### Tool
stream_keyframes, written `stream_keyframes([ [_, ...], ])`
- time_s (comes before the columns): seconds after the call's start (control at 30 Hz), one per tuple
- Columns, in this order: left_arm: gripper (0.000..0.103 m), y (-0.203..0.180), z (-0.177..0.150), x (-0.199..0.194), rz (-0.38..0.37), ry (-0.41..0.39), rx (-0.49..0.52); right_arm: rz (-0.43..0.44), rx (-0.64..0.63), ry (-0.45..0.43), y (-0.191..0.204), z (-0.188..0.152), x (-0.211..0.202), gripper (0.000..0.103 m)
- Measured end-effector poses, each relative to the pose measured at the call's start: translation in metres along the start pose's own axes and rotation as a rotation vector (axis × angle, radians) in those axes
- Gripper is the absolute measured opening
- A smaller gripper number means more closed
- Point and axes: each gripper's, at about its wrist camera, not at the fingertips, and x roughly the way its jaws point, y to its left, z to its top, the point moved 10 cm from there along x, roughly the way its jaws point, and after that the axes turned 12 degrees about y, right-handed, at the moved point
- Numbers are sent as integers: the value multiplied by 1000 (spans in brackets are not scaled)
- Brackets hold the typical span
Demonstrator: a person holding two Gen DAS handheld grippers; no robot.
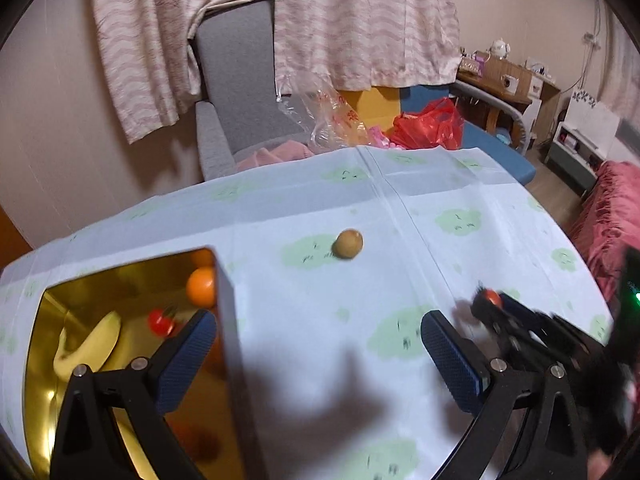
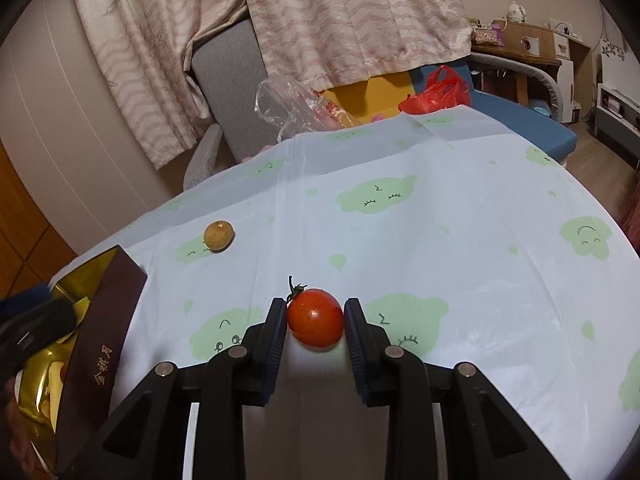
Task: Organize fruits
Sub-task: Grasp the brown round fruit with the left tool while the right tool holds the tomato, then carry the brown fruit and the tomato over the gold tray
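My right gripper (image 2: 315, 310) is shut on a red cherry tomato (image 2: 316, 318) with a green stem, just above the tablecloth; the same tomato (image 1: 493, 298) shows in the left wrist view. My left gripper (image 1: 318, 328) is open and holds nothing, its left finger over the dark box with a gold lining (image 1: 224, 304). Inside the box lie a banana (image 1: 90, 344), an orange (image 1: 201, 286) and another cherry tomato (image 1: 160, 322). A small round brown fruit (image 1: 349, 244) rests on the cloth beyond the box, also seen as the brown fruit (image 2: 219, 236) in the right wrist view.
The table carries a pale blue cloth with green cloud faces (image 2: 460, 240). Behind its far edge stand a grey chair (image 1: 236, 92), a clear plastic bag (image 1: 320, 116) and a red plastic bag (image 1: 432, 124). The box (image 2: 100, 344) sits at the table's left.
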Motion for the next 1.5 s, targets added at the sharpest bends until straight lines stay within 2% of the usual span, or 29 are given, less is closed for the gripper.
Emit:
stream_keyframes([
  [0.2,103,-24,38,38,17,-38,91,16,-1,-5,1,1,0,30],
  [0.37,84,-21,55,72,17,13,79,33,36,0,-7,0,3,30],
  [0.6,69,-26,67,104,56,38,135,63,57,-5,-9,0,3,30],
  [0.67,59,-28,67,110,63,51,146,69,63,-5,-10,0,3,30],
  [0.83,56,-28,64,121,71,65,144,85,76,-1,-12,0,5,30],
  [0.93,41,-31,63,120,67,53,156,90,84,0,-14,-1,5,30],
  [1.07,27,-37,60,118,63,54,182,94,93,0,-15,-1,5,30],
  [1.13,27,-39,59,116,74,54,185,94,98,0,-16,-1,6,30],
  [1.5,27,-42,41,88,26,42,131,86,108,9,-19,-1,8,30],
])
